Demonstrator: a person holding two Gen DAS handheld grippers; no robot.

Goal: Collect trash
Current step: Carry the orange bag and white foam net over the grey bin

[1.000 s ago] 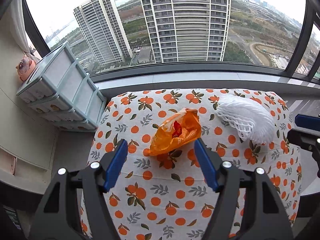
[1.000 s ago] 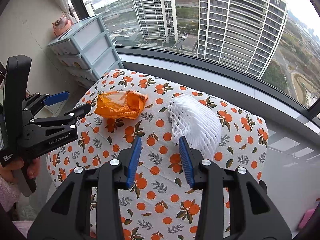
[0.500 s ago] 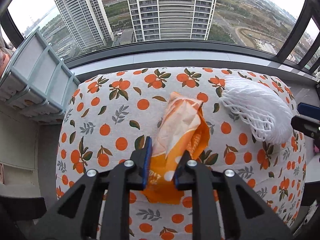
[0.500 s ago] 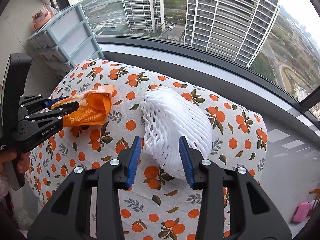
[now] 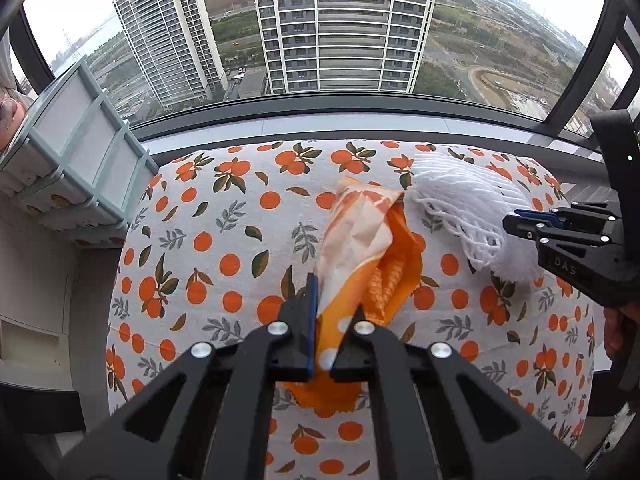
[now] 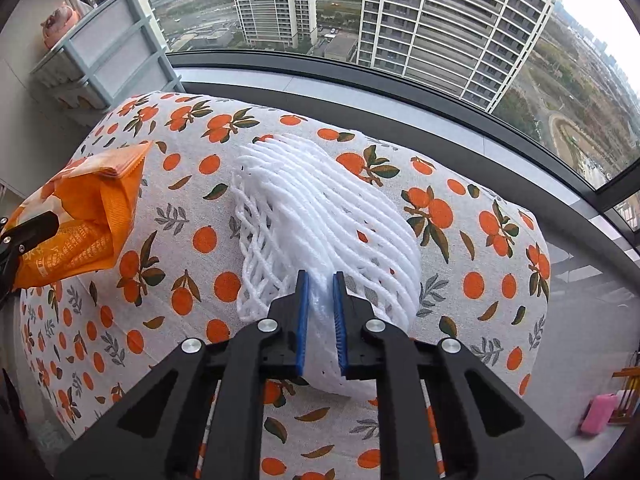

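An orange snack wrapper (image 5: pixel 360 256) lies on the table with the orange-print cloth (image 5: pixel 224 240). My left gripper (image 5: pixel 332 312) is shut on the wrapper's near end. In the right wrist view the same wrapper (image 6: pixel 84 216) shows at the left edge, pinched by the left gripper's tip. A white foam fruit net (image 6: pixel 320 216) lies right of it. My right gripper (image 6: pixel 320 292) has its jaws closing on the net's near edge, and the blue pads press the foam. From the left wrist view the net (image 5: pixel 468 208) sits at the right with the right gripper (image 5: pixel 516 222) on it.
A grey-blue drawer unit (image 5: pixel 76 160) stands left of the table against the wall. A dark window sill (image 5: pixel 340 120) and glass run behind the table. A pink object (image 6: pixel 598 414) lies on the floor at the right. A hand (image 5: pixel 618 332) holds the right gripper.
Both grippers came down onto the table. The left jaws went from wide open to shut on the orange wrapper. The right jaws closed onto the white net.
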